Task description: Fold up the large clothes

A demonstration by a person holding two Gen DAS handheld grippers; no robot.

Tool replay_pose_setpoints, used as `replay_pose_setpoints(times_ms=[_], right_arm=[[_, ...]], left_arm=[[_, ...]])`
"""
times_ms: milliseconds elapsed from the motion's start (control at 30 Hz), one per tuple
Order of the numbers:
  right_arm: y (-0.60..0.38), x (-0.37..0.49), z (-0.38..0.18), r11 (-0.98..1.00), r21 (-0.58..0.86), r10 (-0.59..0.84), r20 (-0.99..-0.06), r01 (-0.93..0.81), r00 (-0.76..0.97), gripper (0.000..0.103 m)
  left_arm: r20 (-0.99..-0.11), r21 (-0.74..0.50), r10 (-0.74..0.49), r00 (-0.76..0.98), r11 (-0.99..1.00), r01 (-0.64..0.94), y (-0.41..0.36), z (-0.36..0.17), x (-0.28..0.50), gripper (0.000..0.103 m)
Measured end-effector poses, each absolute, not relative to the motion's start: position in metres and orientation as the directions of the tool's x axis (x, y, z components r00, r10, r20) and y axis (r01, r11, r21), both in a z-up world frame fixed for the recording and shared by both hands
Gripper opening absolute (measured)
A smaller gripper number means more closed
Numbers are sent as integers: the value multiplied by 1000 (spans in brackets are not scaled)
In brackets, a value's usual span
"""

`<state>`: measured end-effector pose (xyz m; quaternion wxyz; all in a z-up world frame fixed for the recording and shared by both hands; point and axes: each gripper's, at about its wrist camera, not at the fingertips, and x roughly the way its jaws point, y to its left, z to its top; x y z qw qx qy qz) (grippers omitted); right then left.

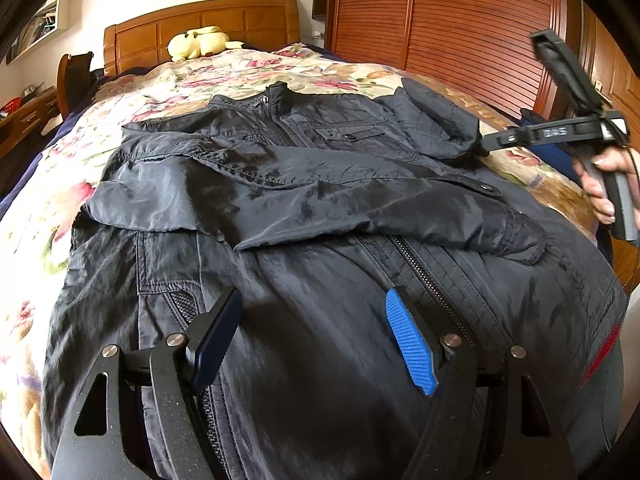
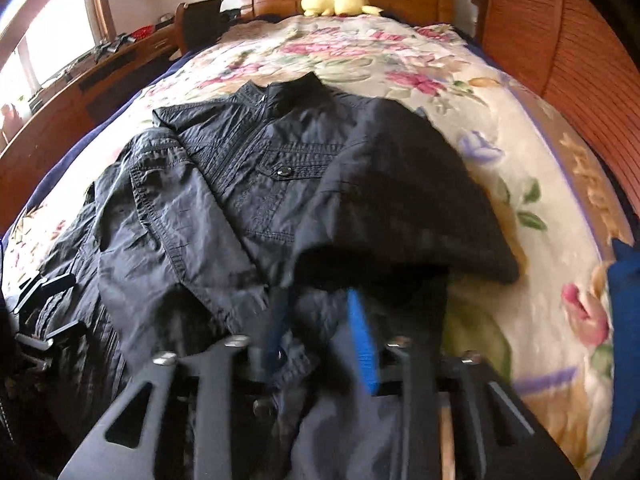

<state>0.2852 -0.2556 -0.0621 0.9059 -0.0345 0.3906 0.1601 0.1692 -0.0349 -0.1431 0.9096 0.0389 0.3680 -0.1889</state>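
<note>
A dark navy zip jacket point(image 1: 304, 184) point(image 2: 240, 184) lies front-up on the floral bedspread point(image 1: 248, 68) point(image 2: 500, 184), collar toward the headboard. One sleeve point(image 1: 320, 200) is folded across its chest. The other sleeve point(image 1: 436, 120) point(image 2: 400, 208) is doubled inward at the shoulder. My left gripper point(image 1: 312, 332) hovers open over the jacket's lower front, beside the zip, with nothing between its fingers. My right gripper point(image 2: 320, 332) point(image 1: 486, 145) is at that sleeve's cuff end; its blurred pads stand apart and press on no cloth. A hand point(image 1: 608, 184) holds its handle.
A yellow plush toy point(image 1: 200, 42) point(image 2: 336, 0) sits by the wooden headboard point(image 1: 200, 24). Louvred wooden wardrobe doors point(image 1: 460, 20) point(image 2: 580, 60) line the bed's right side. A desk point(image 2: 100, 64) and a chair point(image 1: 74, 76) stand on the left. Bare bedspread lies beyond the collar.
</note>
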Motion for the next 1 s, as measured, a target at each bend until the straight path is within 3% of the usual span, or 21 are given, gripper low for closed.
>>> replay_pose_setpoints(times_ms=[100,333,633,867,1000], right_arm=[[-265,271,-44,956,38,236,-688,-290,686,50],[-306,280,-34,986,42,151,-648,-162,746,56],[-324,336,-62,999,33,27,-701,-5,712,57],[-316,366,-78,998,54,29,-732,14,680,58],[-311,383,-92,997,72,60,-764,-8,643,65]], left_arm=[[-685,-67,-314,658,925,373,-35,-143,169,75],[-685,-67,-314,657,926,372,-35,-143,168,75],[-685,-69,-316,657,925,373,-36,-144,169,75],[-685,-68,-315,657,925,373,-36,-143,169,75],[-685,-68,-315,657,926,372,-36,-143,169,75]])
